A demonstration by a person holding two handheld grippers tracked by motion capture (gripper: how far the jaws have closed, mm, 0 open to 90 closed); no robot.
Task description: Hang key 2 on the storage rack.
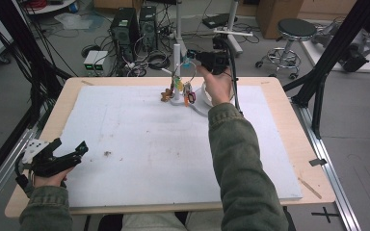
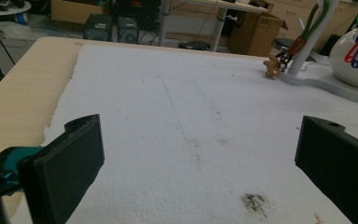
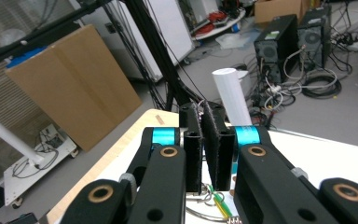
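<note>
A cluttered workshop with computer towers, cable coils and a stool lies beyond a wooden table (image 1: 294,144) covered by a white foam sheet (image 1: 139,144). The landmark is the white key stand (image 1: 177,72), a post on a flat base at the far edge of the sheet.

Key rings with coloured tags (image 1: 189,94) hang from the post and cluster around its foot, and a small brown figurine charm (image 1: 165,95) sits just left of the base. Hanging keeps the rings sorted and easy to pinch from one side.

The right gripper (image 1: 192,57) is raised just right of the post's top. Its jaws are pressed together with only a thin slit between the pads. In the right gripper view a wire ring with a green tag (image 3: 214,198) dangles directly beneath them, so it is probably pinched by its ring; the contact itself is hidden. Such a tight pinch suits thin wire.

The left gripper (image 1: 70,153) rests well away from the stand, at the near left corner of the sheet, jaws spread wide and empty, likely parked clear of the work.
</note>
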